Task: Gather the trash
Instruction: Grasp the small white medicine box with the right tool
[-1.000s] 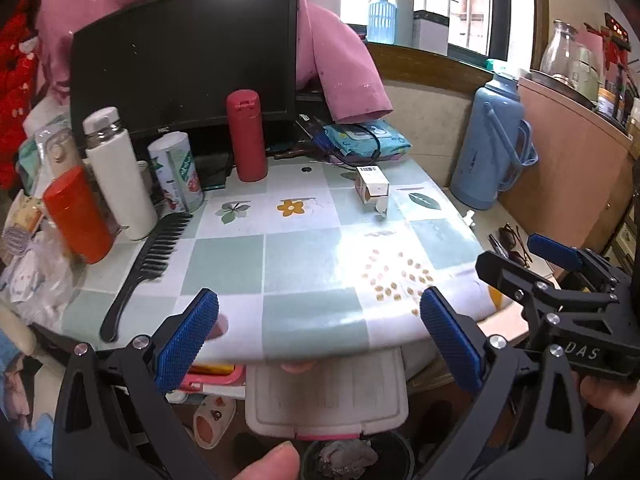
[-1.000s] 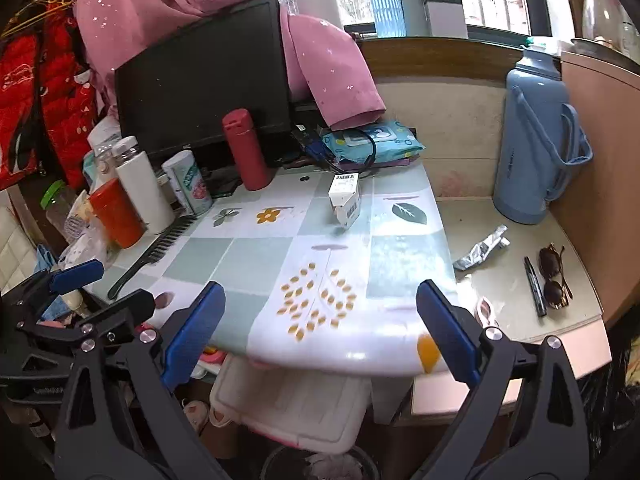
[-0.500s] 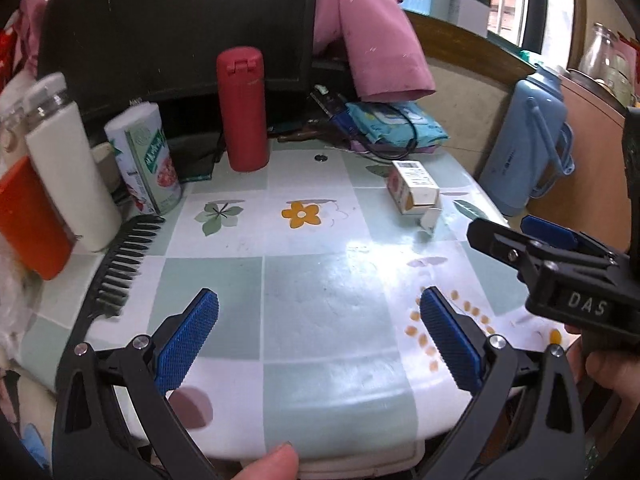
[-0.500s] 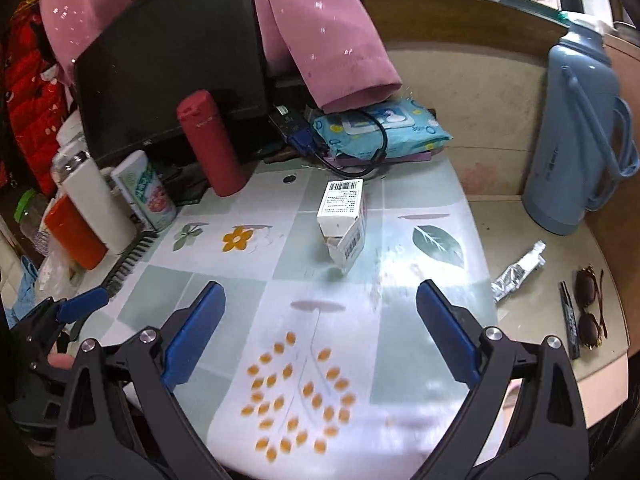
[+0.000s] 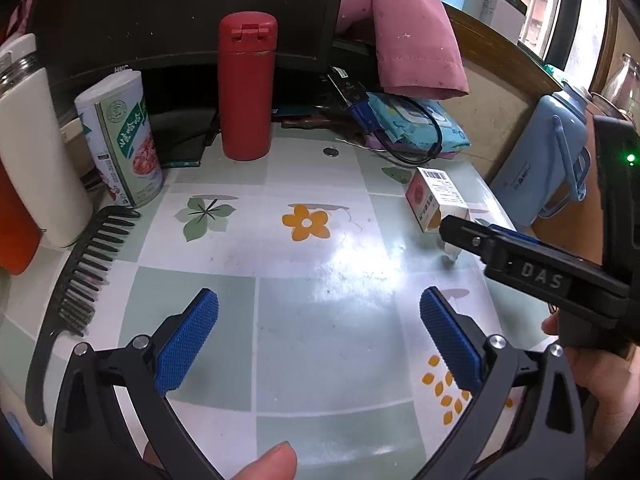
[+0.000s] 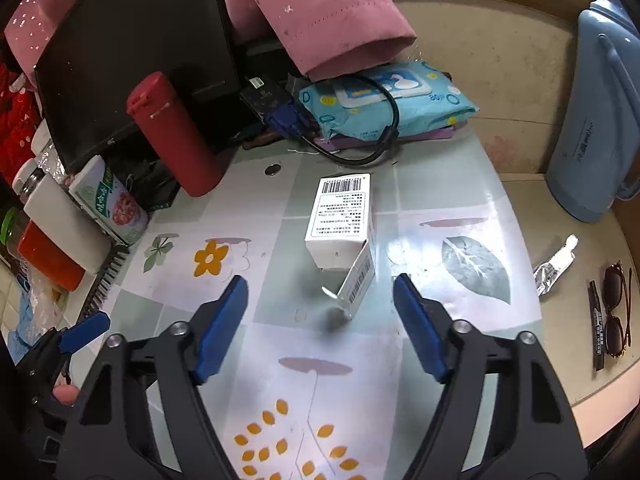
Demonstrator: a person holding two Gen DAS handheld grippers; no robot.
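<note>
A small white cardboard box (image 6: 341, 220) with a barcode and an open end flap lies on the flowered tabletop (image 6: 260, 280). It also shows in the left wrist view (image 5: 434, 200), at the right. My right gripper (image 6: 320, 312) is open and empty, just short of the box's open flap. In the left wrist view its fingers (image 5: 480, 240) reach in from the right beside the box. My left gripper (image 5: 318, 332) is open and empty over the bare middle of the table. A crumpled silver wrapper (image 6: 556, 260) lies on the side ledge at the right.
A red flask (image 5: 246, 88), a printed can (image 5: 120, 140), a white bottle (image 5: 28, 152) and a black comb (image 5: 80, 280) stand at the left. A monitor (image 5: 160, 12), blue wipes pack (image 6: 384, 100), cable, blue thermos (image 6: 592, 120) and sunglasses (image 6: 616, 308) are around.
Both grippers have moved forward and lower over the table. The right gripper has closed in on the white box. Both stay open.
</note>
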